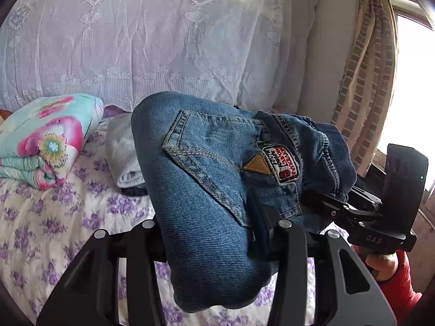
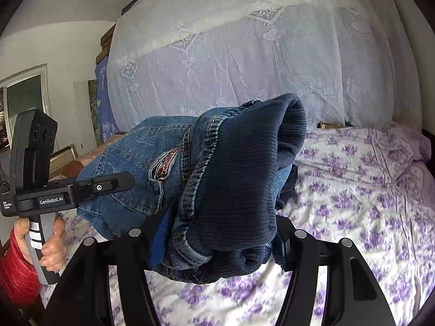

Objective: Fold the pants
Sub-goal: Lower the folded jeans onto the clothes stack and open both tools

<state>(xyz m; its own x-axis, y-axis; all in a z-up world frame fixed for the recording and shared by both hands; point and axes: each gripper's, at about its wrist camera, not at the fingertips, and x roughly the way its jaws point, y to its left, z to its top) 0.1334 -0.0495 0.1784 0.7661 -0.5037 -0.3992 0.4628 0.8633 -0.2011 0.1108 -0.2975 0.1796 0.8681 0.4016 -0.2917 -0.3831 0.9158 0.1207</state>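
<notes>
At frame centre, lifted clear of the floral bed [image 1: 40,231]: denim pants [image 1: 206,179], bunched. Clamped at lower centre by left gripper [image 1: 217,241], waistband end by right gripper [image 2: 214,244], fingers clenched on cloth. Risk: thick wad slipping out, sagging unevenly, spoiling the fold.

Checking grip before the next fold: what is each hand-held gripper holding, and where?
Both hold the blue denim jeans, lifted off the bed: left hand-held gripper on denim below the back pocket, right hand-held gripper on the ribbed waistband.

Fingertips of both hand-held grippers, buried under bunched jeans [image 1: 206,190].
</notes>
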